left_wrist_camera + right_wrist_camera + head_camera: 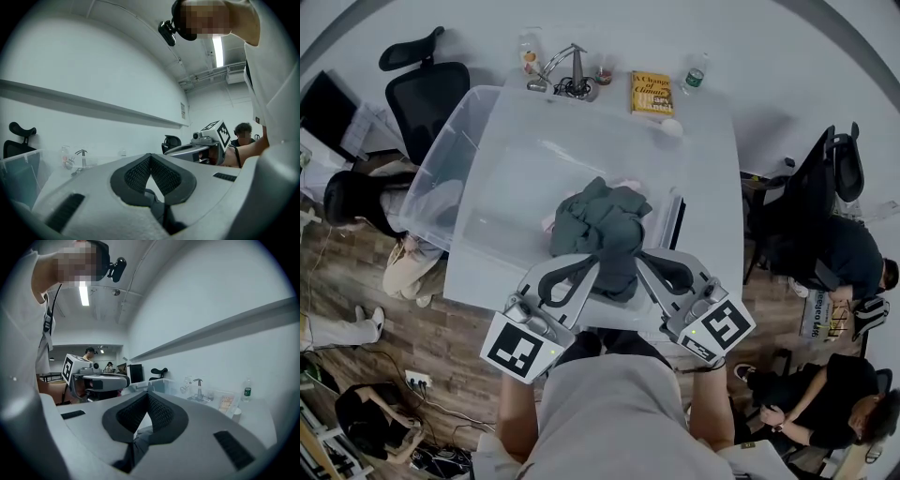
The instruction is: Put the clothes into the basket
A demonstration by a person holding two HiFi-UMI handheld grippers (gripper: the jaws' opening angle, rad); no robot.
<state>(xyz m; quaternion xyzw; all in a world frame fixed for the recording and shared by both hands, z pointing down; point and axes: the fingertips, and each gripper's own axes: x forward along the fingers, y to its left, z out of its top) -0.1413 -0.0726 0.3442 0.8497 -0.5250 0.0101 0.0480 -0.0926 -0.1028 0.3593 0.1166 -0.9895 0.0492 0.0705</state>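
Wood floor (459, 333) shows at lower left and a black chair (427, 89) at upper left. A clear basket (441, 164) stands by the left edge of the white table (708, 197). At mid-frame, the left gripper (589, 270) and right gripper (643, 264) each pinch the dark green clothes (600, 225) over the table, outside the basket. A book (652, 92) and a bottle (695, 75) sit at the top right.

Clothes (602, 230): dark grey-green cloth, matt, soft, crumpled. Table (703, 206): white, smooth, faint sheen. Basket (436, 173), left: clear glossy plastic. Left claw (151, 156) and right claw (148, 394): matt grey plastic shells; pads (133, 174) black, rough mesh. Floor (441, 337): wood-look planks. Far tap (572, 70): shiny metal.
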